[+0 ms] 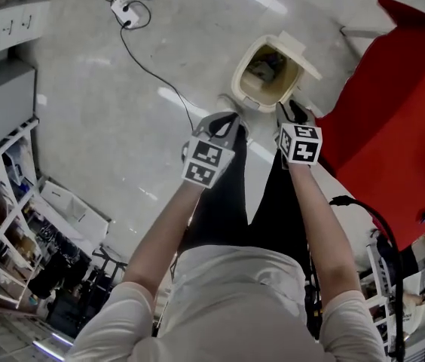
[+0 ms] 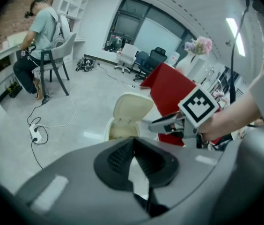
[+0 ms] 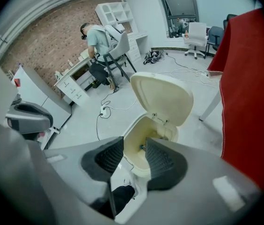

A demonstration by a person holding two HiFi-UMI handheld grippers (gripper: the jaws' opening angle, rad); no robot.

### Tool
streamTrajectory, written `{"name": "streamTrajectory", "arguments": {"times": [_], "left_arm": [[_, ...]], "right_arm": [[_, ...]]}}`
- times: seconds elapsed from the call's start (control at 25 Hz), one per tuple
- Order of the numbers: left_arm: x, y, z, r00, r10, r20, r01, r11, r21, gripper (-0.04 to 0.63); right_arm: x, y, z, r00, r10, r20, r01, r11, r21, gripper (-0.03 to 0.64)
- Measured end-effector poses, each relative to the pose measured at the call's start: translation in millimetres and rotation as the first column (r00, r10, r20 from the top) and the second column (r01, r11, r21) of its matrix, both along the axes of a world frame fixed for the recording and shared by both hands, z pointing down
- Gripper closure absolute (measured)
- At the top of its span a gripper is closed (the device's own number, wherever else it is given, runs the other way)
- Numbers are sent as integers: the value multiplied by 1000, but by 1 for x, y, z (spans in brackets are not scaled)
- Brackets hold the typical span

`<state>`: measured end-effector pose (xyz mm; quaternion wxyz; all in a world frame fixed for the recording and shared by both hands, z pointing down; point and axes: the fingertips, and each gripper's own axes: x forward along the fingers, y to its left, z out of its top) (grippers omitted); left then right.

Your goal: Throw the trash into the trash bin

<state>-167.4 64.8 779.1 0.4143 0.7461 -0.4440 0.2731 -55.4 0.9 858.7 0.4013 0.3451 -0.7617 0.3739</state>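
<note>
Right gripper (image 3: 134, 145) hangs with its 2 jaws partly apart and nothing between them; through the gap, directly ahead of and below its tips, stands the cream trash bin (image 1: 241, 89), its lid (image 3: 162, 97) tipped back on the far side. Left gripper (image 2: 133, 146), beside the right one and just short of the bin, has its pads meeting at the tips and holds nothing. Inside the bin lies a dark shape (image 1: 261, 68), too small to identify; no trash shows in either gripper, so the drop looks done. What remains is probably only pulling both grippers back; perhaps also closing the lid.
</note>
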Motion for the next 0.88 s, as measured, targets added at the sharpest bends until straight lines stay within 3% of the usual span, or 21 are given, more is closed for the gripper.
{"name": "streamTrajectory", "arguments": {"times": [0.32,0.52,0.88], "left_arm": [[16,-2,-61,999,-10,-37,11,999,31,591],[29,3,-104,998,5,-56,-2,998,56,591],[42,9,-184,997,60,-40,-54,992,116,591]], "right_arm": [[3,7,-64,999,-28,18,27,999,33,516],[15,11,-115,999,-42,27,40,997,71,600],[37,21,-210,995,-71,67,61,989,135,611]]}}
